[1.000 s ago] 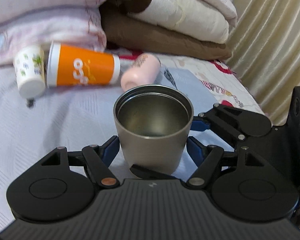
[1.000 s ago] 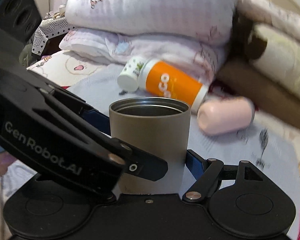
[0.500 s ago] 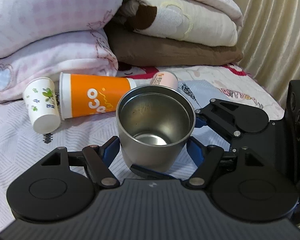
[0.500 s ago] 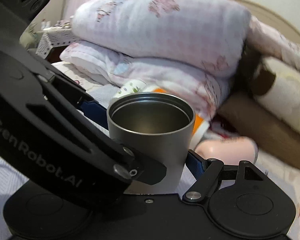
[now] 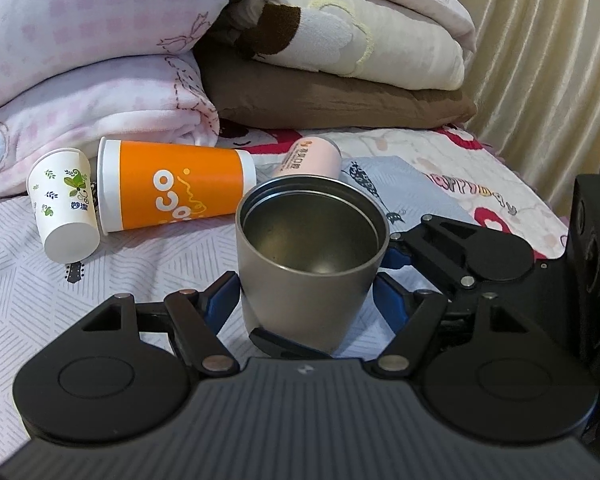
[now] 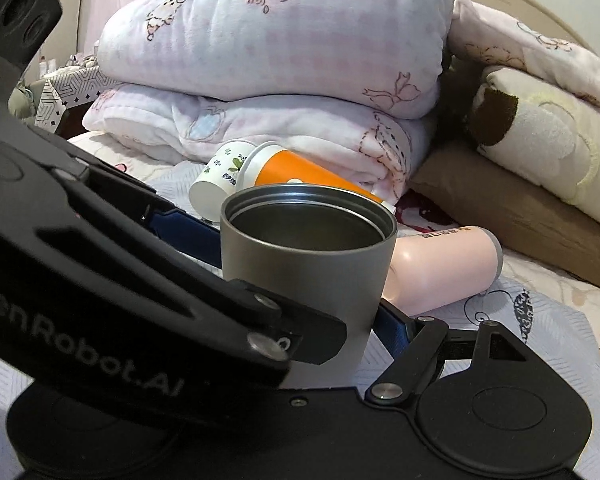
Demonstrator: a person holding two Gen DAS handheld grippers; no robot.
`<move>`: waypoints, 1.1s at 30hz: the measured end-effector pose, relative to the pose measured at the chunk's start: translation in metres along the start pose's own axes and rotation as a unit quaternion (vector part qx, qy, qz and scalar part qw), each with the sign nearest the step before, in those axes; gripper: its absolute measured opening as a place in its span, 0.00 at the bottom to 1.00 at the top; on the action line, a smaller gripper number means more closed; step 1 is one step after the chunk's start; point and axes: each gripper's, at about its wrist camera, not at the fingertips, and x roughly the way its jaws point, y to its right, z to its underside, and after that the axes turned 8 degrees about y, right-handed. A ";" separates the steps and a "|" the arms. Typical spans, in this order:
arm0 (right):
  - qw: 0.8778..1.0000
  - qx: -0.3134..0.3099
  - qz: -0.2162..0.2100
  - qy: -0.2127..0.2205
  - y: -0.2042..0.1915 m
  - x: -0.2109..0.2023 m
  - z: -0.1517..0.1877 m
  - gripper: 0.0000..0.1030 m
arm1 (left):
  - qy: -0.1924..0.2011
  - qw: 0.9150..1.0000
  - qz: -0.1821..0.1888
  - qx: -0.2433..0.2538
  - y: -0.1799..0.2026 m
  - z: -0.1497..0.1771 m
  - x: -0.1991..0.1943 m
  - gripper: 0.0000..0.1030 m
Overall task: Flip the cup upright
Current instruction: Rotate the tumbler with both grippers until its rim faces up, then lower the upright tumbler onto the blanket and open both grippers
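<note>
Bed (image 5: 100,280) stacked with blankets (image 5: 100,60) at its head, steel cup (image 5: 310,256) mouth-up, left gripper (image 5: 306,296) and right gripper (image 6: 300,280) jaws both pressing its sides, orange cup (image 5: 176,192) lying behind.

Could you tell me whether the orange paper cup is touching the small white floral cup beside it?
Cannot tell. In the left wrist view the orange cup and floral cup lie side by side, rims overlapping.
</note>
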 end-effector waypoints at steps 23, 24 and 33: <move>0.996 0.052 0.017 -0.074 0.006 -0.031 -0.010 0.81 | -0.042 0.996 -0.012 -0.081 0.004 0.003 -0.034 0.76; 0.995 0.065 0.017 -0.080 0.007 -0.037 -0.011 0.81 | -0.043 0.996 -0.021 -0.077 0.007 0.002 -0.041 0.76; 0.982 0.163 0.056 -0.072 0.009 -0.115 -0.021 0.81 | -0.048 0.993 -0.096 -0.048 0.040 -0.026 -0.122 0.88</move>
